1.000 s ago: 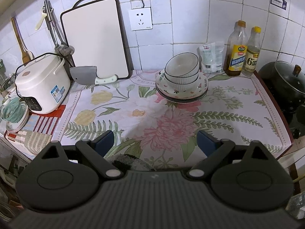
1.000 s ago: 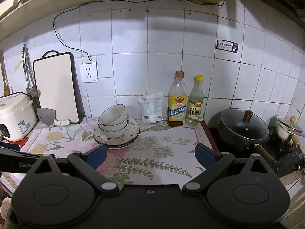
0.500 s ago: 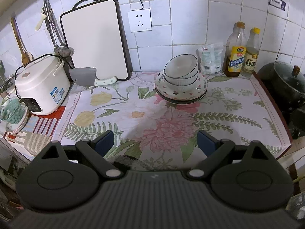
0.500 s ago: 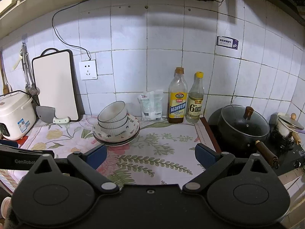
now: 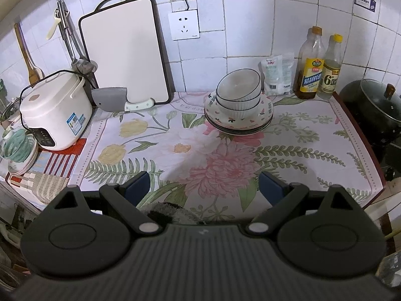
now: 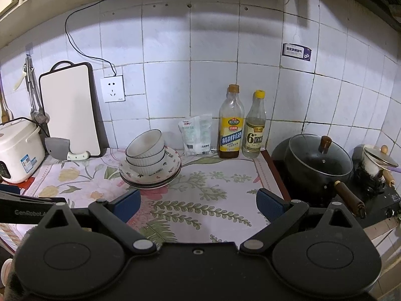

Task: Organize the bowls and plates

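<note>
Your surface (image 5: 295,135) carries a floral cloth and backs onto a white tiled wall (image 6: 190,90) with a socket (image 5: 184,25). At the upper left of the left wrist view a cutting board (image 5: 125,50) leans upright on the tiles, a cleaver (image 5: 110,99) propped at its foot, and a white rice cooker (image 5: 52,113) stands just left of that. Two bottles (image 6: 230,125) and a small packet (image 6: 196,135) stand against the wall at centre right of the right wrist view, with a lidded black pot (image 6: 318,163) on the stove at far right.

The plates (image 5: 238,123) sit stacked near the wall at upper centre, with the bowls (image 5: 238,90) nested on top, the topmost tilted.

Your left tongs (image 5: 204,188) are wide apart, holding and touching nothing. Your right tongs (image 6: 198,202) likewise stand wide apart, well short of the stack.
</note>
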`<state>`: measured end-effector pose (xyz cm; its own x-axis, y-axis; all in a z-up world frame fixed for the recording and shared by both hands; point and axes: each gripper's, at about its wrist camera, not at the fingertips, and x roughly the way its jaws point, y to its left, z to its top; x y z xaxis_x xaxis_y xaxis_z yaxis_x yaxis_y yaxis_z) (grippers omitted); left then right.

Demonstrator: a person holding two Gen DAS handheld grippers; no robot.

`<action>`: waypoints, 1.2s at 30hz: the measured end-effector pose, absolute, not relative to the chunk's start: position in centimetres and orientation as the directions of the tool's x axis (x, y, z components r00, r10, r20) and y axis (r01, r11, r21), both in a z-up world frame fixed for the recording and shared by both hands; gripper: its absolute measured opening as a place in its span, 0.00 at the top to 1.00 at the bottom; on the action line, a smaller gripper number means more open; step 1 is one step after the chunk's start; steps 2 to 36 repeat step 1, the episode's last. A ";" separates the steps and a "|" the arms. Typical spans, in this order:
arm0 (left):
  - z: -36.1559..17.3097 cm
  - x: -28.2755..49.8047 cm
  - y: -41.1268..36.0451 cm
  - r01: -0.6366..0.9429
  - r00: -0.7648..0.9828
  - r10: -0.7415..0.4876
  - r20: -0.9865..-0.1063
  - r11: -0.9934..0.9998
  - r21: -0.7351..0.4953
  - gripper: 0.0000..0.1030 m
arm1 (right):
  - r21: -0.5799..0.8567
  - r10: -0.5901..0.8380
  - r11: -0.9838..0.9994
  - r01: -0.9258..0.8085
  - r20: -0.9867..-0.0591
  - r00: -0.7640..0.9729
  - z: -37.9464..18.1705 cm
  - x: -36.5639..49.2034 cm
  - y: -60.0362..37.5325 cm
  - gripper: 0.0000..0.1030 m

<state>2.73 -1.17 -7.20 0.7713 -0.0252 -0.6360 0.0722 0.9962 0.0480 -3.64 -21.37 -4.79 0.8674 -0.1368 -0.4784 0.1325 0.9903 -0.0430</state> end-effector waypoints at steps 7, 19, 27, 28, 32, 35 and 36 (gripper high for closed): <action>-7.2 2.7 -1.1 0.072 0.772 -0.027 -0.635 0.996 0.046 0.08 | -0.043 -0.137 0.990 0.133 -0.479 0.867 -4.8 -3.6 -21.3 0.03; -7.2 2.7 -1.1 0.072 0.772 -0.027 -0.635 0.996 0.046 0.08 | -0.043 -0.137 0.990 0.133 -0.479 0.867 -4.8 -3.6 -21.3 0.03; -7.2 2.7 -1.1 0.072 0.772 -0.027 -0.635 0.996 0.046 0.08 | -0.043 -0.137 0.990 0.133 -0.479 0.867 -4.8 -3.6 -21.3 0.03; -7.2 2.7 -1.1 0.072 0.772 -0.027 -0.635 0.996 0.046 0.08 | -0.043 -0.137 0.990 0.133 -0.479 0.867 -4.8 -3.6 -21.3 0.03; -7.2 2.7 -1.1 0.072 0.772 -0.027 -0.635 0.996 0.046 0.08 | -0.043 -0.137 0.990 0.133 -0.479 0.867 -4.8 -3.6 -21.3 0.03; -7.2 2.7 -1.1 0.072 0.772 -0.027 -0.635 0.996 0.046 0.08 | -0.043 -0.137 0.990 0.133 -0.479 0.867 -4.8 -3.6 -21.3 0.03; -7.2 2.7 -1.1 0.072 0.772 -0.027 -0.635 0.996 0.046 0.08 | -0.043 -0.137 0.990 0.133 -0.479 0.867 -4.8 -3.6 -21.3 0.03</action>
